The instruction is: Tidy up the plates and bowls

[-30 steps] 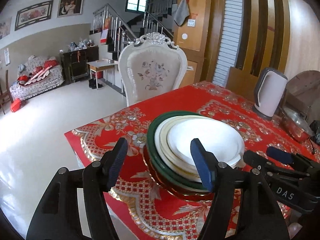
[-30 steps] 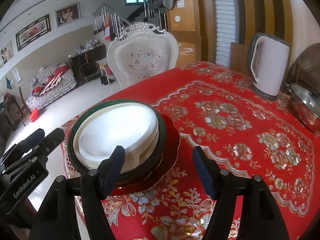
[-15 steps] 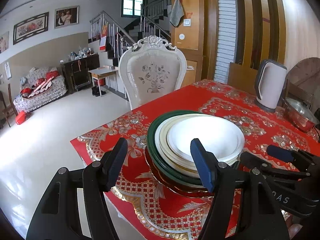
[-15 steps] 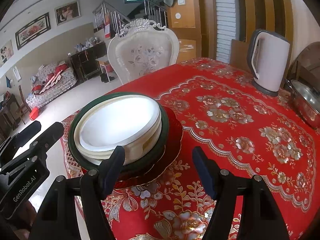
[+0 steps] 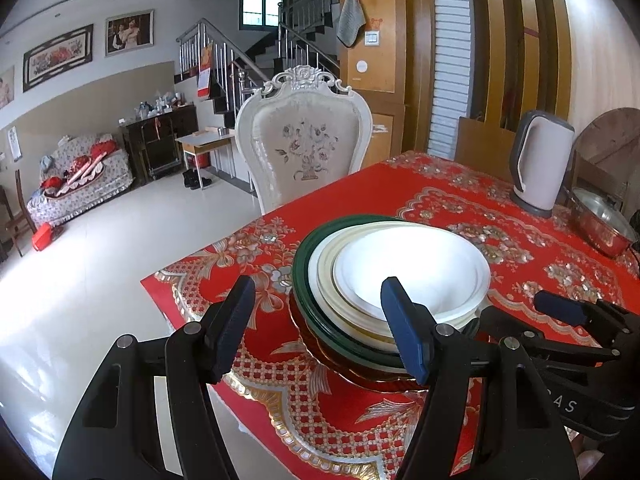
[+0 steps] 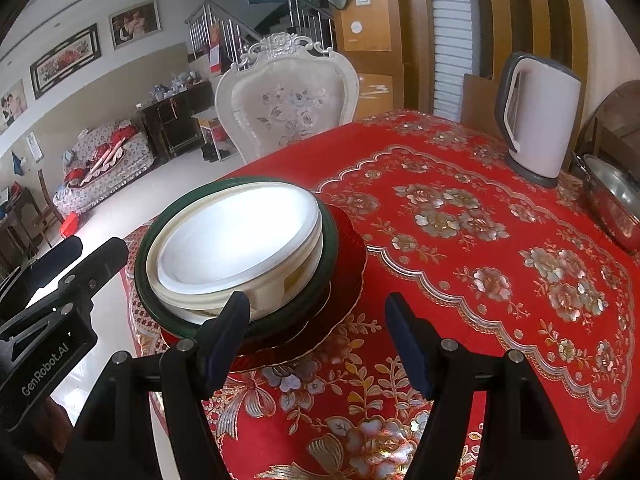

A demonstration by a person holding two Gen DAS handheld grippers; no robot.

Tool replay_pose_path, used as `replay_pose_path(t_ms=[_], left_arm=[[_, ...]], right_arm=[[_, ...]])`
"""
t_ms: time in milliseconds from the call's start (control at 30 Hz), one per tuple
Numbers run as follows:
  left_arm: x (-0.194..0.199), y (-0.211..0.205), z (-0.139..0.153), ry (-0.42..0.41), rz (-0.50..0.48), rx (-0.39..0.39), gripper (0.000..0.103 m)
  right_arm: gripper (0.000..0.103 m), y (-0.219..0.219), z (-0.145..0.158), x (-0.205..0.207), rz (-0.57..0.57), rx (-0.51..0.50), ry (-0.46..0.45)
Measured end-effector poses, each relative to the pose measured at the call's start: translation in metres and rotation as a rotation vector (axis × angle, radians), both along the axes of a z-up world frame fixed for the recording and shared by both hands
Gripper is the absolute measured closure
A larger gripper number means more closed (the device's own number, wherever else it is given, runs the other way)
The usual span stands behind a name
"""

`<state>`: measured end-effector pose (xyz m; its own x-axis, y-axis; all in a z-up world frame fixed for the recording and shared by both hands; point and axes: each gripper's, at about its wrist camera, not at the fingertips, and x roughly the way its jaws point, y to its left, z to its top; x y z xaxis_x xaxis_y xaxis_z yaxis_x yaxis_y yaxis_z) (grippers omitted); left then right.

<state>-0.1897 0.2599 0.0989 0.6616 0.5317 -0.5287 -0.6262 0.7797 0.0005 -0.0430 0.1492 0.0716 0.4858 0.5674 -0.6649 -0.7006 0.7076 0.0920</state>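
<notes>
While both grippers' jaws stand open and empty, one stack (image 5: 400,280) of two bowls and three plates sits near the surface's (image 6: 460,280) corner.

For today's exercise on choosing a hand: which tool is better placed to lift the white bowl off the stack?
Probably the left tool: its fingers already straddle the stack's near rim below the white bowl. The right tool faces mostly bare tablecloth.
</notes>
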Motion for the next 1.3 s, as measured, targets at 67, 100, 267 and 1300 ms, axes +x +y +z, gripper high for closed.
replay_pose_path(t_ms=[67,100,267,1300], left_arm=[[0.000,-0.001,0.001,-0.001,-0.004,0.006,0.037],[0.000,-0.001,0.001,-0.002,-0.008,0.007,0.037],[-0.001,-0.001,0.003,-0.013,-0.015,-0.004,0.037],[0.008,-0.031,0.005,-0.013,-0.132,0.082,0.022]], right_arm=[[0.033,0.000,0.000,0.000,-0.001,-0.001,-0.001],[0.033,0.000,0.000,0.000,0.000,-0.002,0.000],[0.033,-0.001,0.000,0.001,0.000,-0.002,0.002],[0.032,-0.018,0.000,0.003,-0.028,0.008,0.017]])
